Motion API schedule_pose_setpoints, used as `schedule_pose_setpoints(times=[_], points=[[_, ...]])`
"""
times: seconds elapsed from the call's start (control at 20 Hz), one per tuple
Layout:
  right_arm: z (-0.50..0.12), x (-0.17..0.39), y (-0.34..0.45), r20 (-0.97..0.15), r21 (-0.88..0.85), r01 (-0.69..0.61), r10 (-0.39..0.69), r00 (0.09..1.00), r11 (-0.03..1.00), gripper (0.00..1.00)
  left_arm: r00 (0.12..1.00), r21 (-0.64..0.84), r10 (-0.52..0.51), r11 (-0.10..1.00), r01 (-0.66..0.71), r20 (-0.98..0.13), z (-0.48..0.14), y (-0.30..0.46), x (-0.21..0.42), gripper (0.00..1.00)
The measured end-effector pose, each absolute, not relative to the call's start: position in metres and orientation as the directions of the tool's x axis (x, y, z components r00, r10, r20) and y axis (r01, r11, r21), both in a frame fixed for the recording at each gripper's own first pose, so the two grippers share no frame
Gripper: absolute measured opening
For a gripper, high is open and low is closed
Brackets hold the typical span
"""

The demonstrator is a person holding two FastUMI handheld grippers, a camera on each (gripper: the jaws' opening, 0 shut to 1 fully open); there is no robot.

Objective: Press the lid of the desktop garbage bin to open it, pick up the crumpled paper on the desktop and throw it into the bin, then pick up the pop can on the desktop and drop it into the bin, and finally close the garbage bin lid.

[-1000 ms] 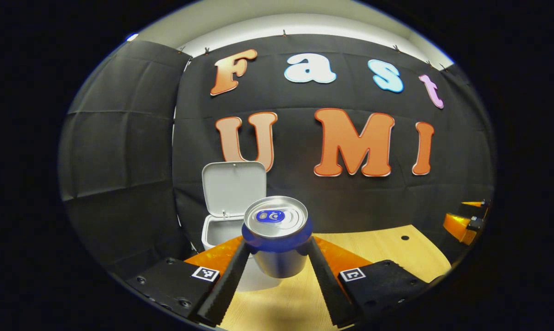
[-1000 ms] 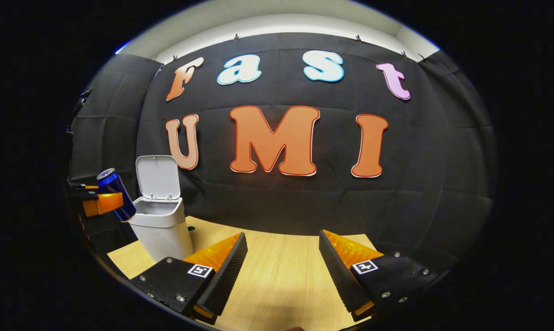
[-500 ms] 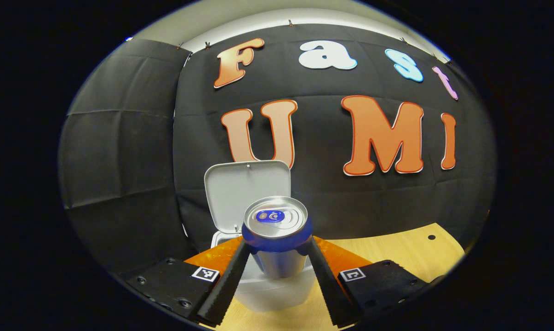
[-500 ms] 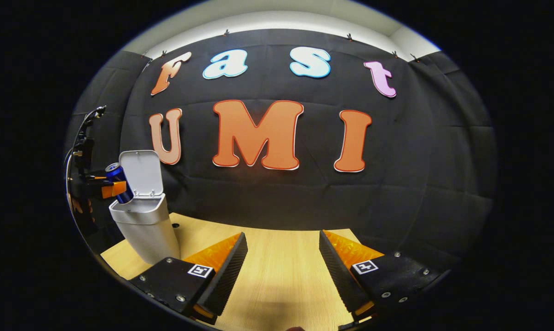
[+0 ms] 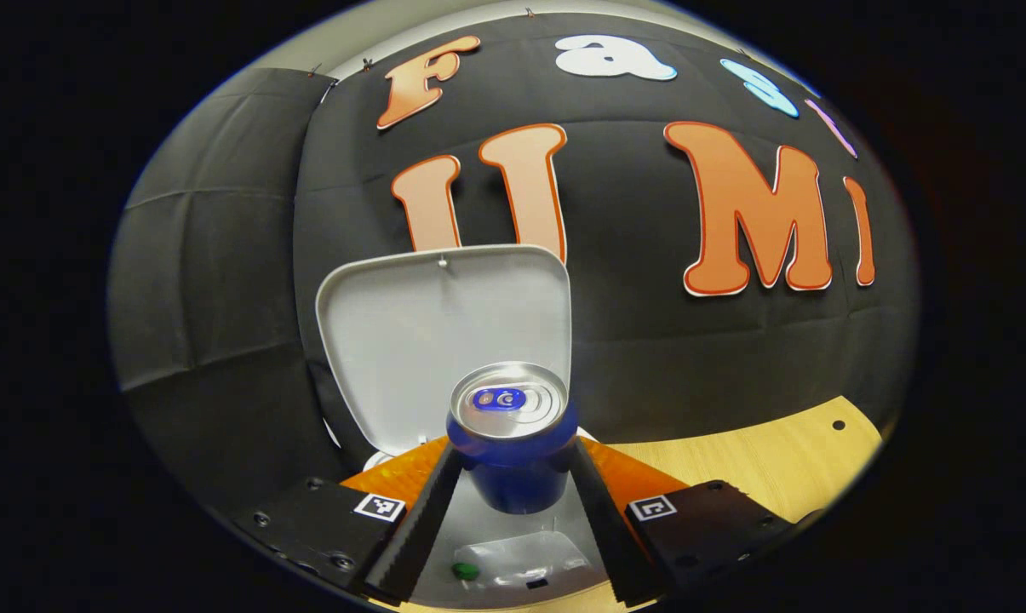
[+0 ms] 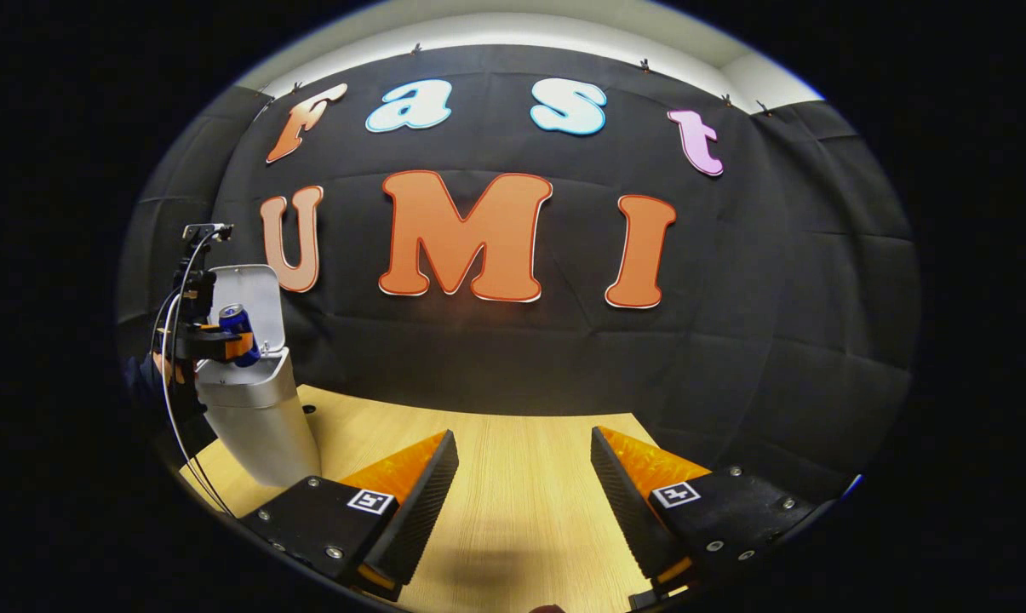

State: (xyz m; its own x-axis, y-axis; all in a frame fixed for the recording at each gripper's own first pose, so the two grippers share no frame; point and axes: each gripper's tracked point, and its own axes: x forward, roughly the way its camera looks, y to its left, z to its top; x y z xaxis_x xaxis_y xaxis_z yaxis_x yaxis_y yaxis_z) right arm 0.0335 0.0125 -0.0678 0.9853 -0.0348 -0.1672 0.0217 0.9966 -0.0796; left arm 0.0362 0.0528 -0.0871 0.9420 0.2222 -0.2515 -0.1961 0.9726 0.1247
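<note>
Blue can (image 5: 513,443) stood upright, long axis vertical and top up, clamped at its sides by both fingers of the left gripper (image 5: 513,511) directly above the open bin (image 6: 257,417), whose lid (image 5: 444,340) stood raised behind it. At the desk's (image 6: 521,519) near edge, the right gripper (image 6: 521,502) hung wide apart, holding nothing.

Each gripper has two black blocks studded with small screws, each block bearing a square black-and-white marker. The left gripper (image 5: 513,477) and the right gripper (image 6: 521,489) have long fingers with ridged, saw-toothed inner faces. In the right gripper view, thin cables loop down from the left gripper's body.
</note>
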Motion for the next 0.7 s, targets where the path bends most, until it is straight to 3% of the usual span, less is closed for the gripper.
schedule_pose_setpoints(times=[0.15, 0.25, 0.55, 0.7], points=[[-0.068, 0.035, 0.015, -0.17, -0.081, 0.025, -0.038, 0.985, 0.996, 0.94, 0.942, 0.11, 0.225, 0.973, -0.204, -0.248, -0.087, 0.057, 0.036, 0.9], [-0.067, 0.036, 0.017, -0.167, -0.083, 0.024, -0.038, 0.985, 0.996, 0.94, 0.95, 0.106, 0.216, 0.975, -0.197, -0.224, -0.074, 0.056, 0.035, 0.92], [-0.065, 0.037, 0.019, -0.157, -0.079, 0.006, -0.019, 0.987, 0.997, 0.94, 0.964, -0.033, 0.245, 0.968, -0.249, -0.101, 0.034, 0.085, 0.057, 0.92], [-0.065, 0.038, 0.021, -0.154, -0.068, -0.004, -0.007, 0.988, 0.998, 0.94, 0.966, 0.014, 0.251, 0.968, -0.251, -0.053, 0.086, 0.104, 0.081, 0.94]])
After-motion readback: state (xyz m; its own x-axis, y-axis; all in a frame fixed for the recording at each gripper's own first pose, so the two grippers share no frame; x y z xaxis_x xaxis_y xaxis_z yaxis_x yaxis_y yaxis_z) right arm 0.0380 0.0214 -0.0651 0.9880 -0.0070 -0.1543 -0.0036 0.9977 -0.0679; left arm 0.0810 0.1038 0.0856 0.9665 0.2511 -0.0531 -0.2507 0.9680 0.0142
